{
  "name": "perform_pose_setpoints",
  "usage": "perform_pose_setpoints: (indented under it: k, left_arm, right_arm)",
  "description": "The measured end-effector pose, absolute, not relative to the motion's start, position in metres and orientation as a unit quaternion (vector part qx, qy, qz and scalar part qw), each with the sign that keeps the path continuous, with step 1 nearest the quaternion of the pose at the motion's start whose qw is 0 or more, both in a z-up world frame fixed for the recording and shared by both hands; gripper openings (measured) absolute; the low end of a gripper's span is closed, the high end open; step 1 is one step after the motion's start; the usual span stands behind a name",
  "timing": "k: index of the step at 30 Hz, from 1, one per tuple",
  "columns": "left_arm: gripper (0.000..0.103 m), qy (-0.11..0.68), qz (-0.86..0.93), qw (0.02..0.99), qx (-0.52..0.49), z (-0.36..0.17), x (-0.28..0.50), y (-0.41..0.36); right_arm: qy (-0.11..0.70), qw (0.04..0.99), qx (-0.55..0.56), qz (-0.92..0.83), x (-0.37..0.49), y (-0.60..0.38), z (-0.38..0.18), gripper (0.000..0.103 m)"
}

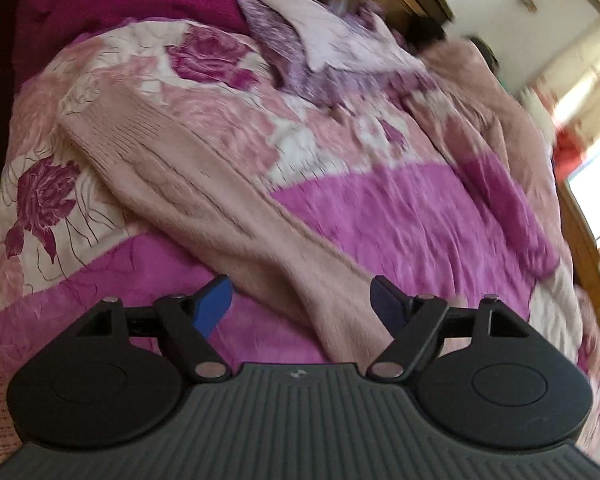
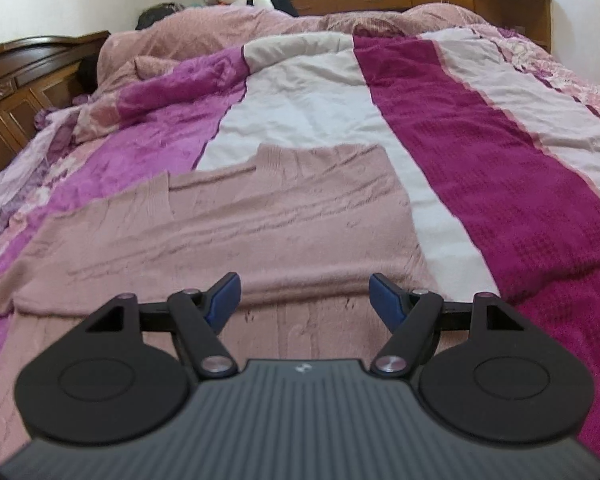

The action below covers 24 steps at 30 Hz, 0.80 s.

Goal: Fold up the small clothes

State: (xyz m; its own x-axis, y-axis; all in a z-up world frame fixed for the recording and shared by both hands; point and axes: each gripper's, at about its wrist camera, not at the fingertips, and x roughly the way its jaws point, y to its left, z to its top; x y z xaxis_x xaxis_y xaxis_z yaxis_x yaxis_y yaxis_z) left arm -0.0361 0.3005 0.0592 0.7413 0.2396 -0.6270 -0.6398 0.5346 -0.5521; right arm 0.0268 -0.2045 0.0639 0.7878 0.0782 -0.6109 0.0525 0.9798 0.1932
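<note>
Here the task item was a pink knitted sweater point(image 2: 236, 224), spread on the bed's quilt point(image 2: 480, 152). In the right wrist view it lay mostly flat across the pale and magenta stripes, with its near edge running under the right gripper point(image 2: 305, 300). In the left wrist view, which was blurred, a long band of the same sweater point(image 1: 204, 184) ran diagonally over the floral quilt point(image 1: 400, 216), ending in a ribbed cuff or hem point(image 1: 112, 124) at the far end.

The left gripper point(image 1: 302, 304) was open, its jaws standing wide apart with knit below and between them but no pad pressing on it. The right gripper was likewise open, empty, and poised just above the fabric.

Handling judgement: the garment appeared soft, limp and light, with no stiffness to hold a shape; it would drape and sag from any single grip point. The fuzzy knit surface should give good friction against the pads, so slippage was unlikely, but the quilt beneath was also soft and could be pinched by mistake.

Recommended hold points were the edges: the ribbed end for the left gripper, and the near hem or a corner for the right. Only the sweater's layer should be taken.
</note>
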Motion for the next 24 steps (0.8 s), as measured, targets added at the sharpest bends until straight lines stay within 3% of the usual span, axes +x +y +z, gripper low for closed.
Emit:
perform_pose_setpoints:
  k: [13,24]
  left_arm:
    - [0.084,0.244,0.271,0.786,-0.5,0.027,-0.007,0.333]
    - [0.084,0.287,0.275,0.829,-0.393,0.032,0.023,0.323]
  right_arm:
    - [0.341,0.935,0.098,0.004,0.024,-0.2,0.054,0.073]
    - [0.359,0.929,0.094,0.0,0.026,-0.196,0.036,0.073]
